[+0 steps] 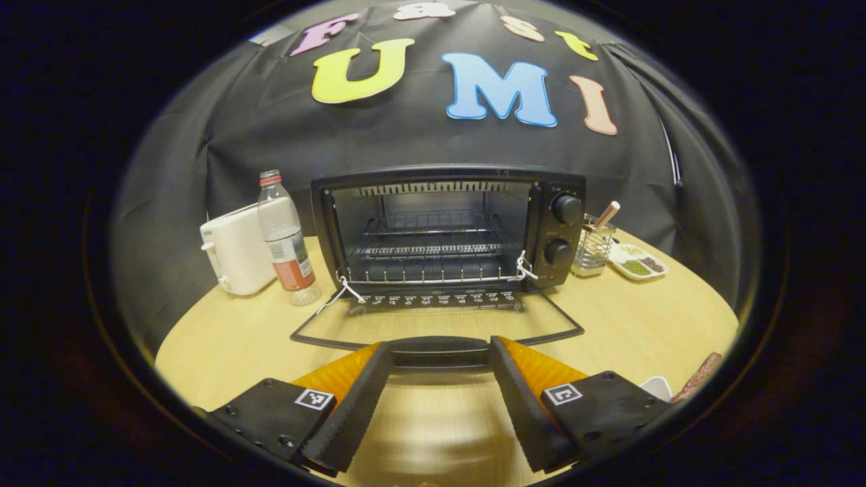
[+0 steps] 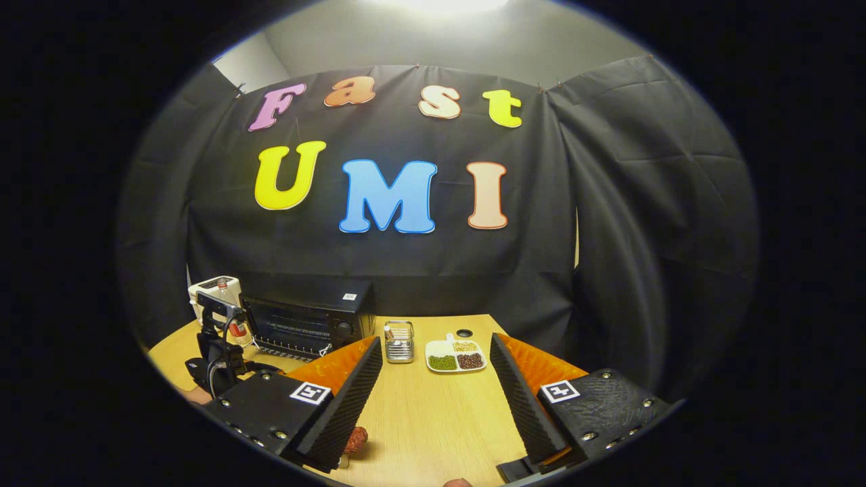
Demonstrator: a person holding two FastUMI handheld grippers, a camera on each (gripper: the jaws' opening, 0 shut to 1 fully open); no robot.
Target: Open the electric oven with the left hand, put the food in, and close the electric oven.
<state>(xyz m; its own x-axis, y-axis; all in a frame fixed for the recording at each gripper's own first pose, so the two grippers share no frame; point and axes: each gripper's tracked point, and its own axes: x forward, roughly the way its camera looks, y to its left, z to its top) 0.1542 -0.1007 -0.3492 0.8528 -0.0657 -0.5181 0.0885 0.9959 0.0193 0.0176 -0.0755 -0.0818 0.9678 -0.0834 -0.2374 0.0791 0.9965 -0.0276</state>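
In the left gripper view the electric oven (image 1: pixel 450 230) stands at the back of the tabletop (image 1: pixel 636 325) with its door (image 1: pixel 436 318) swung fully down, lying flat toward the camera, so the wire rack (image 1: pixel 433 250) inside is in plain sight. The door's dark handle (image 1: pixel 440 352) runs across between the fingers of the left tool (image 1: pixel 440 379), which is spread wide; the fingers stand on either side of the handle's ends and I cannot tell whether they touch it. Left of the oven a plastic bottle (image 1: pixel 285 237) stands upright just beside a white toaster (image 1: pixel 233 250); to the right of the oven sit a wire holder (image 1: pixel 594 247) with a utensil in it and, beyond it, a white divided dish (image 1: pixel 637 262) of beans. In the right gripper view the right tool (image 2: pixel 436 392) hangs over the tabletop, wide apart and holding nothing. A reddish piece of food (image 2: pixel 356 439) lies on the tabletop just under the tip of its left finger, partly hidden by it. Farther off on the left of that view the other tool shows in front of the open oven, with the holder and dish near the middle of the tabletop
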